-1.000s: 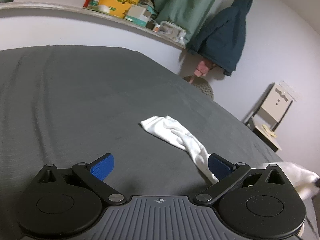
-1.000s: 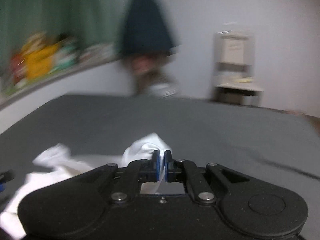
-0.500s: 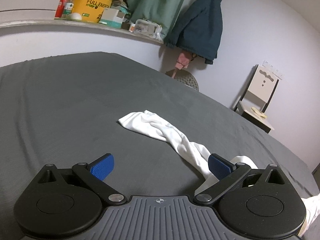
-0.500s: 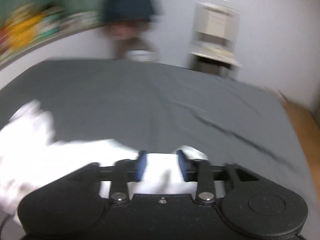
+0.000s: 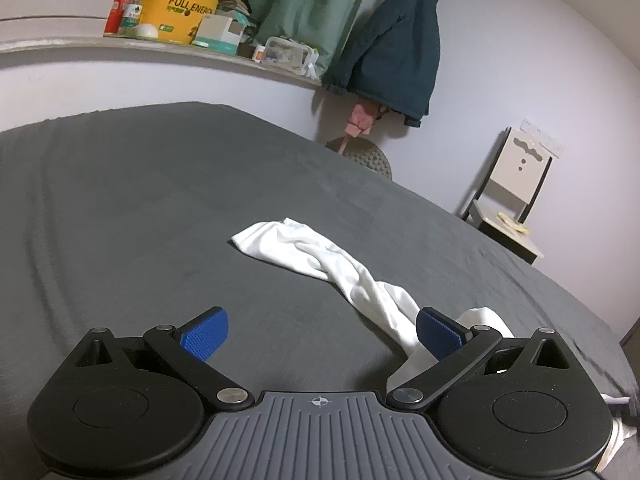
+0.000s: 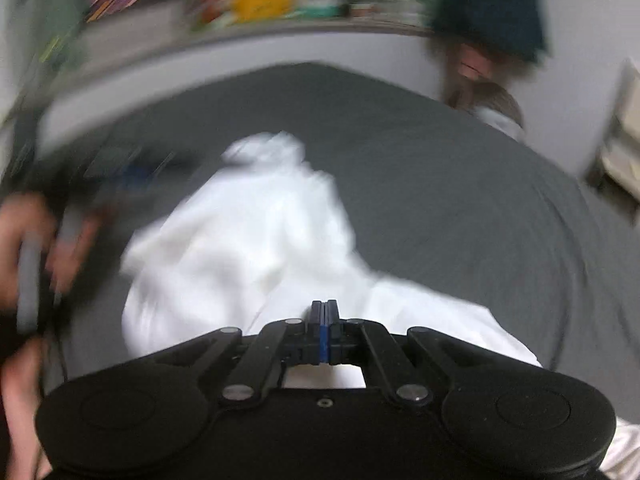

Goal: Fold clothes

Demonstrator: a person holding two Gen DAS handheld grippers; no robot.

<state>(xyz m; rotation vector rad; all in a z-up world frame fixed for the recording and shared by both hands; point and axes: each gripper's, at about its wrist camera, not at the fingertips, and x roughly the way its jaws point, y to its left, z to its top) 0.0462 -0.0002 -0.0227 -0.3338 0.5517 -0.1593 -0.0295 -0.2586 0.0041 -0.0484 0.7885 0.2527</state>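
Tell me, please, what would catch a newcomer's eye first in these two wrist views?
Probably the white garment, lying twisted in a long strip across the dark grey bed sheet, bright against it. Next, the left gripper with its blue pads spread wide just above the sheet, one pad beside the cloth. In the heavily blurred right wrist view, the right gripper has its pads pressed together over the white fabric; whether cloth is pinched between them is unclear.

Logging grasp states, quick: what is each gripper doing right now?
Left gripper: open, holding nothing.
Right gripper: closed; grip on the white garment cannot be told.
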